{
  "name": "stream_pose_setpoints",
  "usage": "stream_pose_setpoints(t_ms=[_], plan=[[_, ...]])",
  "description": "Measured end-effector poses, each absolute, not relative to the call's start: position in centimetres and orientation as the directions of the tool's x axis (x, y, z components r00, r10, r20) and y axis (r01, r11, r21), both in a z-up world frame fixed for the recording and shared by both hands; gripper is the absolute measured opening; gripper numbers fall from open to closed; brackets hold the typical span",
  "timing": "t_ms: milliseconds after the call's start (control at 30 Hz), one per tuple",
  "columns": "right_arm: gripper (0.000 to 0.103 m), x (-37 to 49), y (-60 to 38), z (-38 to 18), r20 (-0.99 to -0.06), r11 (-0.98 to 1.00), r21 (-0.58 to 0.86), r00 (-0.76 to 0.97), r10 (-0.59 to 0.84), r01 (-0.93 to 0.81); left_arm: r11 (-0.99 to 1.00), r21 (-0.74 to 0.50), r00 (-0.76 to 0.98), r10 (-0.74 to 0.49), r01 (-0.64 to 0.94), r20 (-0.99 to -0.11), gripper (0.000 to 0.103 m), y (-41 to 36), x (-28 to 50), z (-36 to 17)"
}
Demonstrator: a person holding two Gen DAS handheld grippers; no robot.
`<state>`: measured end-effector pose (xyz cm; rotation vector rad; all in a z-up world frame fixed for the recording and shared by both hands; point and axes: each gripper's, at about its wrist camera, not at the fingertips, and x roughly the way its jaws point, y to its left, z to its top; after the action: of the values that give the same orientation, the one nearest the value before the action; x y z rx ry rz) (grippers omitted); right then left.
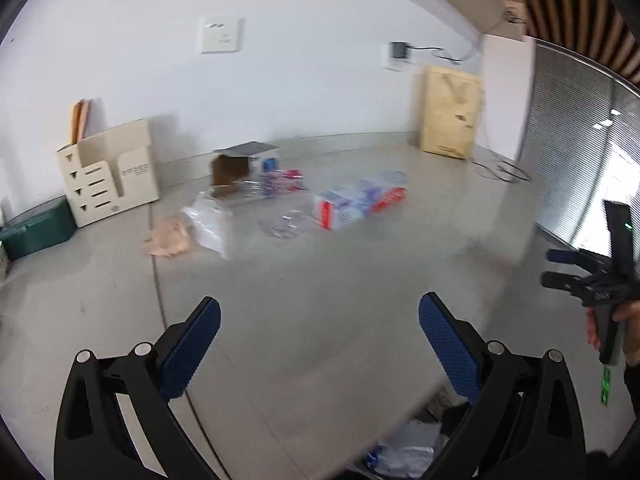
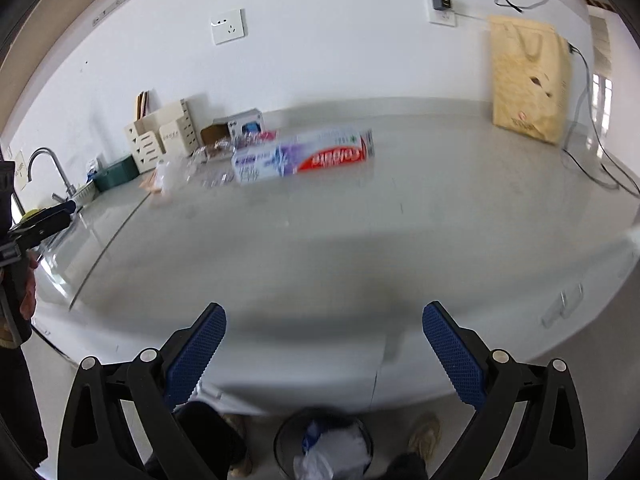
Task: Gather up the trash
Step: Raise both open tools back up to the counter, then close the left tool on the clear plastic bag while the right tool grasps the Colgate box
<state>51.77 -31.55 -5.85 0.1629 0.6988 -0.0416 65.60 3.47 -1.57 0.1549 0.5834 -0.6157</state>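
Both the left hand-held gripper [image 1: 320,344] and right hand-held gripper [image 2: 324,346] hover open and empty above the grey surface [image 2: 320,240], toothpaste box [image 2: 304,156] and wrappers [image 1: 280,224] lying far off, wastebasket [image 2: 324,446] below the near edge.

Ahead of our fingers the toothpaste box [image 2: 303,156] is smeared by blur, its small print unreadable. Below our fingers the bin [image 2: 323,446] is cut off at the frame's edge, contents indistinct.
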Motion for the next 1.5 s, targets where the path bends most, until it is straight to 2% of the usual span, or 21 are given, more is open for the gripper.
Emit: stream_pose_setpoints(t_ms=[233, 500, 600, 700, 867, 1067, 1233, 1300, 1367, 1400, 1500], plan=[[0.099, 62.1, -31.5, -5.2, -0.650, 0.988, 0.154, 0.755, 0.079, 0.030, 0.877, -0.100, 0.662, -0.426, 0.471, -0.617, 0.099, 2.2, 77.7, -2.4], [0.099, 72.3, -27.8, -2.5, -0.695, 0.964, -0.096, 0.710, 0.114, -0.249, 0.895, -0.153, 0.617, -0.404, 0.419, -0.675, 0.099, 1.8, 85.6, -4.3], [0.099, 76.0, -27.0, -1.7, -0.734, 0.936, -0.140, 0.669, 0.121, -0.323, 0.912, -0.171, 0.628, -0.384, 0.373, -0.677, 0.099, 2.0, 87.3, -4.8], [0.099, 79.6, -26.3, -1.9, -0.764, 0.900, -0.203, 0.637, 0.102, -0.387, 0.940, -0.094, 0.656, -0.299, 0.328, -0.693, 0.099, 1.3, 87.7, -5.5], [0.099, 83.8, -25.4, -4.3, -0.804, 0.794, -0.327, 0.592, 0.051, -0.512, 0.947, -0.047, 0.672, -0.260, 0.318, -0.693, 0.099, 0.9, 88.0, -6.1], [0.099, 85.1, -24.7, -6.5, -0.846, 0.669, -0.359, 0.529, 0.061, -0.651, 0.934, 0.024, 0.699, -0.250, 0.357, -0.670, 0.099, -0.6, 87.1, -6.2], [0.099, 85.0, -24.4, -8.3, -0.871, 0.563, -0.389, 0.491, 0.034, -0.729, 0.918, 0.100, 0.692, -0.214, 0.384, -0.690, 0.098, -2.3, 86.8, -7.3], [0.099, 85.6, -24.7, -8.5, -0.886, 0.572, -0.359, 0.462, 0.040, -0.738, 0.917, 0.097, 0.678, -0.211, 0.386, -0.704, 0.086, -2.3, 87.1, -7.7], [0.098, 86.2, -24.7, -8.8, -0.891, 0.574, -0.361, 0.453, 0.020, -0.735, 0.910, 0.047, 0.635, -0.251, 0.413, -0.730, 0.042, -2.2, 87.4, -8.0], [0.098, 86.3, -24.8, -8.8, -0.885, 0.570, -0.379, 0.466, 0.008, -0.729, 0.905, 0.044, 0.621, -0.253, 0.422, -0.742, 0.044, -2.3, 87.5, -8.2], [0.091, 86.5, -24.8, -9.1, -0.899, 0.557, -0.360, 0.437, 0.006, -0.748, 0.899, 0.057, 0.621, -0.252, 0.434, -0.742, 0.035, -2.5, 87.3, -8.4]])
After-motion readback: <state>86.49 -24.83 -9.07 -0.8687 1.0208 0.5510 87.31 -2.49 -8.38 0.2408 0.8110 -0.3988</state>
